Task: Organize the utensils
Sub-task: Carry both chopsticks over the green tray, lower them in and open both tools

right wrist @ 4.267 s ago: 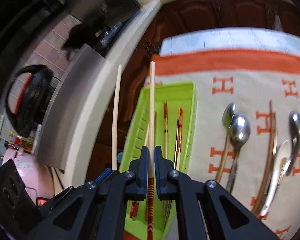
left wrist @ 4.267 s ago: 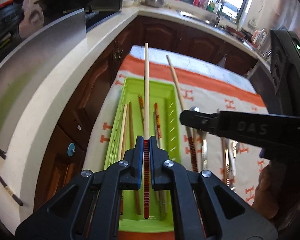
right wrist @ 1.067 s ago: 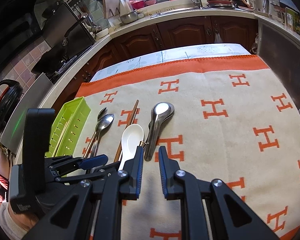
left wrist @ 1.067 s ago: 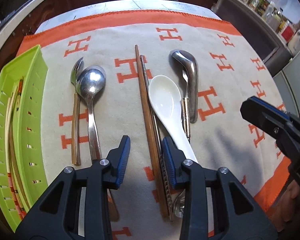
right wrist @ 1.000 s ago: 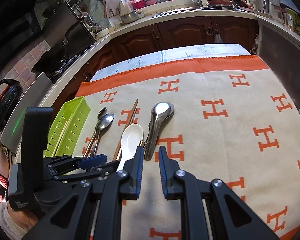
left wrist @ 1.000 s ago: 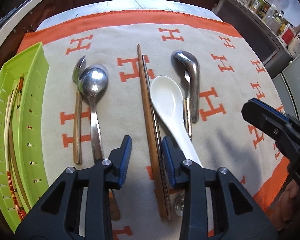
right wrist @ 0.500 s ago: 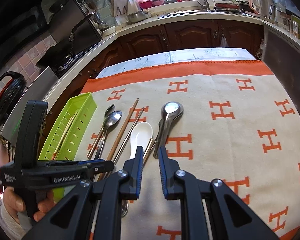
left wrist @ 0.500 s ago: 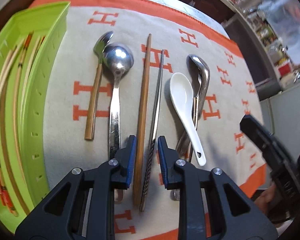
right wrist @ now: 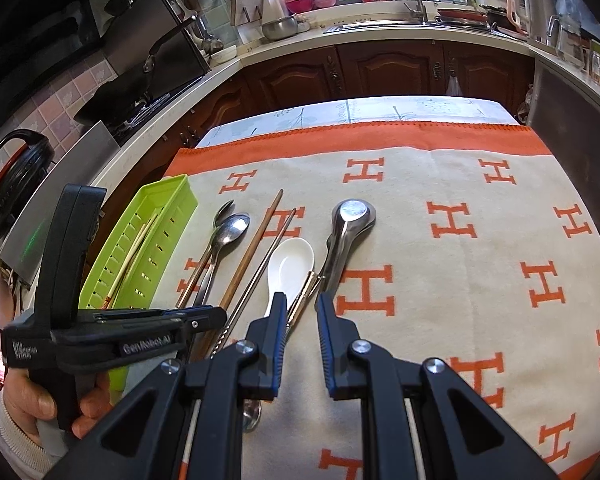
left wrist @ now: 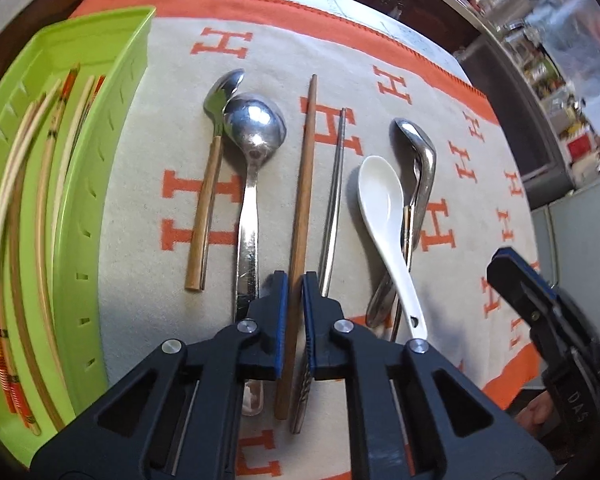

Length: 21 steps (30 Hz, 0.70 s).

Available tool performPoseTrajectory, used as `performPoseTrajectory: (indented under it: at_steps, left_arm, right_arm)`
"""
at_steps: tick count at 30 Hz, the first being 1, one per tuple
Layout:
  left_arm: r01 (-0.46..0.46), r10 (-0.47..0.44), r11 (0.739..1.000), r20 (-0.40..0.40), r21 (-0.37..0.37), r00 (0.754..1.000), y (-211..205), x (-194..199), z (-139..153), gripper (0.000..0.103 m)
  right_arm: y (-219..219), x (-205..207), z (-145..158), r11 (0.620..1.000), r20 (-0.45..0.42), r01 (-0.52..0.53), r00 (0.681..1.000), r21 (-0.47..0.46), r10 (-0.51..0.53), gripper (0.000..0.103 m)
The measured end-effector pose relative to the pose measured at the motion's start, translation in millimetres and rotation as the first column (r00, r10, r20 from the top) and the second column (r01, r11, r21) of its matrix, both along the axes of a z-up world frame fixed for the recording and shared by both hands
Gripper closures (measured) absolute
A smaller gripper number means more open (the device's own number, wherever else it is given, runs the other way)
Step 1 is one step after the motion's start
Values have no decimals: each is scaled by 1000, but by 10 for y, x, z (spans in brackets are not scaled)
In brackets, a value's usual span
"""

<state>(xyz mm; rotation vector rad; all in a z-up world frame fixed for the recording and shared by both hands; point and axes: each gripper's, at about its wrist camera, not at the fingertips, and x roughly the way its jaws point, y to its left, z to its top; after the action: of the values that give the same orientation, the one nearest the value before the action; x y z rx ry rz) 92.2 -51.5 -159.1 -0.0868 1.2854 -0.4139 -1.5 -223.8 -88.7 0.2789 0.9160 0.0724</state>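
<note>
My left gripper [left wrist: 295, 296] is shut on a brown wooden chopstick [left wrist: 306, 160], gripping near its handle end; the stick still lies on the orange-and-cream cloth [left wrist: 440, 120]. Beside it lies a metal chopstick [left wrist: 334, 200]. A green tray [left wrist: 100, 160] at the left holds several chopsticks. In the right wrist view, my right gripper [right wrist: 302, 312] stands open above the handle of the white ceramic spoon [right wrist: 290, 264], holding nothing. The left gripper [right wrist: 216, 316] shows there low over the cloth, beside the tray [right wrist: 168, 216].
On the cloth lie a small spoon [left wrist: 204, 208] with a brown handle, a large steel spoon [left wrist: 252, 140], the white spoon [left wrist: 380, 192] and a steel soup spoon [left wrist: 420, 160]. Dark cabinets and a worktop [right wrist: 380, 40] ring the table. A hand [right wrist: 40, 400] holds the left gripper.
Both grippers dropped their red-banded chopsticks and left the tray. The left one moved over the brown chopstick and narrowed its fingers onto it; the right one opened slightly wider.
</note>
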Motion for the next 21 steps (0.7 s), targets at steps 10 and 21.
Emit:
performPoseTrajectory:
  at_steps: [10,21]
  left_arm:
    - [126,-164,952,118,278,979,-450,-168,51,95]
    - [60,-66,995,79,82,995,-99,-203,131,99]
  right_arm:
    - [116,18,-3,1000,-11,-23,1000,-15,23,88]
    - [183,119,-6,998,-49,-44,998,39,46,88]
